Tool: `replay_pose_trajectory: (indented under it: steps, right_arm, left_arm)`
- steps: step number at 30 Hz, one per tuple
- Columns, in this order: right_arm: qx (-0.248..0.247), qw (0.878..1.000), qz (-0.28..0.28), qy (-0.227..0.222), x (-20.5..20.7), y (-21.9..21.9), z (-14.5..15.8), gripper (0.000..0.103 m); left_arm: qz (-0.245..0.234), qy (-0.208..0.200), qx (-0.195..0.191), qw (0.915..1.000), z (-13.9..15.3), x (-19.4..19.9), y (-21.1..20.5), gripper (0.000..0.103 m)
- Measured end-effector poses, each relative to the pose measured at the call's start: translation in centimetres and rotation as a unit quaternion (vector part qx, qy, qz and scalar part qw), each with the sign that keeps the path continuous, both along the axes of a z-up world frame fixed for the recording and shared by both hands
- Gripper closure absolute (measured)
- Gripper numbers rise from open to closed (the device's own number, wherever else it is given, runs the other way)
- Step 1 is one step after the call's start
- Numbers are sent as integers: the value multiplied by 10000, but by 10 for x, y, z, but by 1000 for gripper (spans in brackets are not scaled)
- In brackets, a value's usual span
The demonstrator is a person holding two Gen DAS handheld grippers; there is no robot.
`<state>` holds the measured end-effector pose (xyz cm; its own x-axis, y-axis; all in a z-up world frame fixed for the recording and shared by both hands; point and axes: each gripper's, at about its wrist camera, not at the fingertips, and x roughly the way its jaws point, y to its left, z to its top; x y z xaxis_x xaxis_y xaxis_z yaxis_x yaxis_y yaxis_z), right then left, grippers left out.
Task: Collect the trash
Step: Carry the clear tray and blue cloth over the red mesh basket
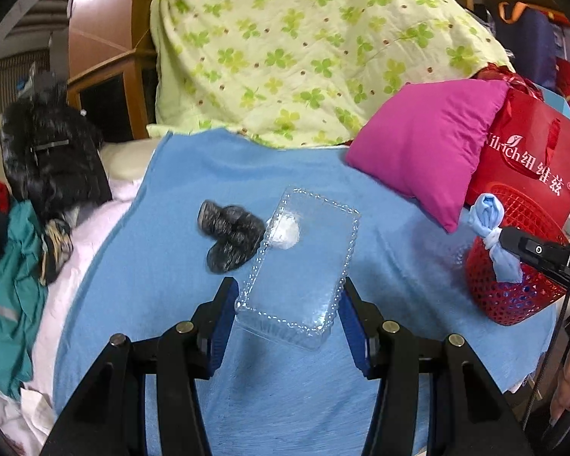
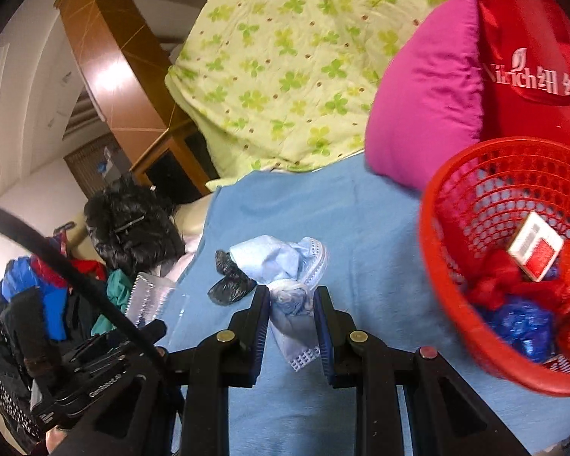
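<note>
My left gripper (image 1: 287,304) is shut on the near end of a clear plastic clamshell box (image 1: 304,258), which it holds above the blue blanket (image 1: 171,266). A white wad (image 1: 287,232) shows through the box; I cannot tell whether it is inside. A crumpled black bag (image 1: 230,233) lies just left of it. My right gripper (image 2: 290,311) is shut on a knotted bundle of light blue face masks (image 2: 285,266), left of the red mesh basket (image 2: 429,235). The basket holds a red and white packet (image 2: 535,250) and blue and red wrappers.
A pink pillow (image 1: 425,144) and a red shopping bag (image 1: 528,159) stand behind the basket (image 1: 513,292). A green clover quilt (image 1: 304,49) is piled at the back. A black jacket (image 1: 49,152) and heaped clothes (image 1: 11,285) lie along the left.
</note>
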<state>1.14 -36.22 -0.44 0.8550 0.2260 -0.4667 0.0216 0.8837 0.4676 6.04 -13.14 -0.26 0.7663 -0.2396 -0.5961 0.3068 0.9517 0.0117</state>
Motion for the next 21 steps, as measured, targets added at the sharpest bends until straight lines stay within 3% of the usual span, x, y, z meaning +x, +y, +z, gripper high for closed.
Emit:
replay_pose_trajectory:
  steps: [21]
  right_arm:
    - [341, 9969, -481, -524, -41, -61, 17, 77]
  left_arm:
    - [-515, -345, 293, 9976, 33, -25, -73, 48]
